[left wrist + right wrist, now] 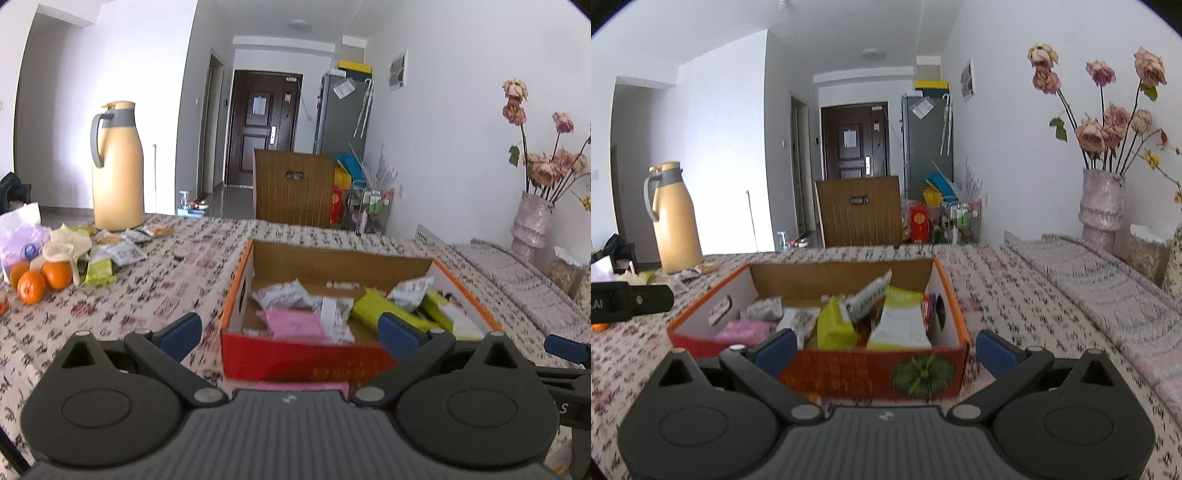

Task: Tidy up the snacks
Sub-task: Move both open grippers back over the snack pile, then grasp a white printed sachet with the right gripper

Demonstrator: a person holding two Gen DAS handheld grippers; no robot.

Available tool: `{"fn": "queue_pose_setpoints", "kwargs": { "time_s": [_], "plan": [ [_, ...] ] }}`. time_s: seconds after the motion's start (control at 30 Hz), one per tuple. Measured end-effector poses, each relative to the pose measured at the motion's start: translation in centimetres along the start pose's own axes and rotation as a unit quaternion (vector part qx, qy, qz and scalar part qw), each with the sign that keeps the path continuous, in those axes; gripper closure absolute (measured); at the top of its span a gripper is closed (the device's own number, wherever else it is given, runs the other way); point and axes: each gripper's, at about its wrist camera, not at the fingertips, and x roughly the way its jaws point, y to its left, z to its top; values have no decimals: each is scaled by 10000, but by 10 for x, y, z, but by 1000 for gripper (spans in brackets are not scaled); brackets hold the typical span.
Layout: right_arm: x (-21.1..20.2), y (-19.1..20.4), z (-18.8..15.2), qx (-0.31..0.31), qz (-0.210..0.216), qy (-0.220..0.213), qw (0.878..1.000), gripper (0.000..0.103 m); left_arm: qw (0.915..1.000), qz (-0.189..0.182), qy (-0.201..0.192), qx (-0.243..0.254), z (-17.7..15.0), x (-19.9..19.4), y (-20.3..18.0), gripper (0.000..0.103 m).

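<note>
Both claws, left claw (291,334) and right claw (886,347), gape wide, empty.

An open red-and-orange box (295,354) sits upright on the table, holding a pink packet (295,323), grey packets (284,295) and yellow-green ones (836,325) (some tilted). More snacks (110,254) lie loose well to its left.

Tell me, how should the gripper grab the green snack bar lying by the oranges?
Probably across its narrow width, coming down from above. The green snack bar lies flat on the tablecloth, long and slim, with oranges crowding its left, so the open left gripper should straddle its long sides.
</note>
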Motion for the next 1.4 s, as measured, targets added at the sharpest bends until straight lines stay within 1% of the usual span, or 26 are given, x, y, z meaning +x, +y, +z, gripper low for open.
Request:
{"fn": "queue_pose_setpoints", "kwargs": {
  "time_s": [0.33,0.6,0.87,1.17,1.27,1.3,1.4],
  "plan": [
    [-12,-1,-40,-79,31,431,9990,0,9989,-136,424,144,-38,-7,7,0],
    [-12,-4,-62,-112,36,750,9971,0,9968,-213,711,297,-64,-2,12,0],
    [-4,-4,-71,-236,64,973,9950,0,9955,-259,860,311,-80,10,15,0],
    [10,4,-69,-492,250,1270,9904,0,9951,-332,891,253,-81,13,16,0],
    [15,3,-70,-450,376,1451,9877,0,9951,-321,899,238,-81,13,16,0],
    [16,2,-70,-418,397,1493,9871,2,9951,-325,909,225,-81,13,16,0],
    [16,2,-71,-404,386,1499,9871,3,9949,-326,932,203,-81,14,17,0]
  ]
}}
